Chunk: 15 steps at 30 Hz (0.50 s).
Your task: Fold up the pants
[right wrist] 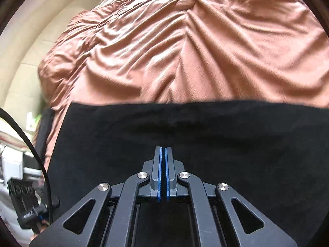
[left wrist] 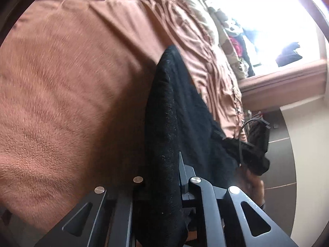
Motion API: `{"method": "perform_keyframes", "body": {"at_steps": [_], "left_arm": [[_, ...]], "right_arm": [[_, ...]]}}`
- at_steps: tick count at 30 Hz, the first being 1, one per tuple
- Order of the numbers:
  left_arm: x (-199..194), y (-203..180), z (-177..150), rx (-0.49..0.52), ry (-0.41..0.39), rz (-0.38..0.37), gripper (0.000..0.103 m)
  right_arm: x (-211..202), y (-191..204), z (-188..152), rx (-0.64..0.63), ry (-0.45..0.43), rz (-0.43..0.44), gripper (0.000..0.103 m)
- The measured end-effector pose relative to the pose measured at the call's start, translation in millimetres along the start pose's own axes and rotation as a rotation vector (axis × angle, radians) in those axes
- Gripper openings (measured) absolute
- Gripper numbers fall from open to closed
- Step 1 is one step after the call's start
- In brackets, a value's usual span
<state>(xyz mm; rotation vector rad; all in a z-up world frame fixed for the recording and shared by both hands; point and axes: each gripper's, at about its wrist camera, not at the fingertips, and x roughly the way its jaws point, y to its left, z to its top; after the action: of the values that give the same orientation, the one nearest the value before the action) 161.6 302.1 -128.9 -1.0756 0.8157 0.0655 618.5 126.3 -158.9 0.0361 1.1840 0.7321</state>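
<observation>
The left claw (left wrist: 164, 177) is clamped on a thick fold of the black pants (left wrist: 174, 111), the cloth bunched between its fingers and hiding the left one; from there the fabric runs away as a raised ridge across the brown blanket (left wrist: 72, 82) covering the bed. The right claw (right wrist: 163, 164) is closed, its blue-lined pads (right wrist: 160, 175) pressed nearly together just above the pants (right wrist: 205, 133); whether any cloth is pinched at the tips I cannot tell. Under it the pants lie spread flat and wide, their far edge straight across the rumpled blanket (right wrist: 185, 51). Beyond the bed's edge in the left view a bright window (left wrist: 277, 20) glares, with clothes heaped near its sill.
</observation>
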Motion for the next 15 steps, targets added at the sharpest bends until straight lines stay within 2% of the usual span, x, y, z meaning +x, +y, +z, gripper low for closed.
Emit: {"method": "perform_keyframes", "body": {"at_steps": [10, 15], "left_arm": [[-9.0, -51.5, 1.7, 0.093, -0.032, -0.013, 0.014], [-10.0, -79.0, -1.4, 0.152, -0.038, -0.016, 0.014]], "right_arm": [[-23.6, -19.8, -71.7, 0.029, 0.051, 0.117, 0.0], [-43.1, -27.0, -99.1, 0.029, 0.033, 0.153, 0.001]]}}
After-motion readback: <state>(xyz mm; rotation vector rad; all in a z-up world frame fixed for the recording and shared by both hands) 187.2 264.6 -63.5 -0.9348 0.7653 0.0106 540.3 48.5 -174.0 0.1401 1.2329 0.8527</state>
